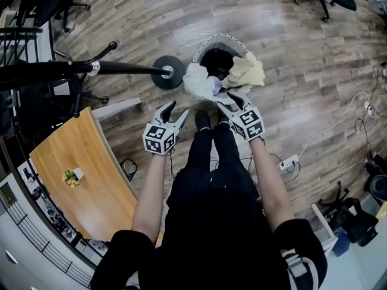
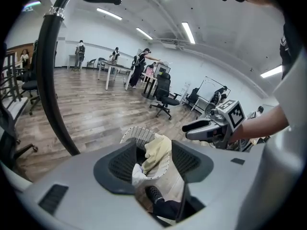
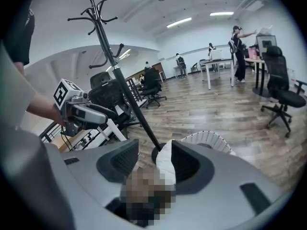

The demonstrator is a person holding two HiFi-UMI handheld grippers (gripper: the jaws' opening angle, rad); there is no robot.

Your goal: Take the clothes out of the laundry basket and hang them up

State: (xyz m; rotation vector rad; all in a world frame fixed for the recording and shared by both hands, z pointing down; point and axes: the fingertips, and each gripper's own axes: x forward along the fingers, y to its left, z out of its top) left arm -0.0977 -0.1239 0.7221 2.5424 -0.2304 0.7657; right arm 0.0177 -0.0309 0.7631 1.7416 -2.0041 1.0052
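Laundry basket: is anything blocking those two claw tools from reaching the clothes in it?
Nothing visible does. The left gripper and right gripper hang open on the person's side of the laundry basket, with only air between them and the white garment and yellow garment draped over its rim. The coat stand is off to one side.

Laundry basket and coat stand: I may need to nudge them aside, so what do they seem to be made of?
Laundry basket: white and matte, its wall dotted with small holes, so perforated plastic or stiff mesh; I cannot tell which. Coat stand: black, slightly glossy pole with a silvery collar, probably painted metal.
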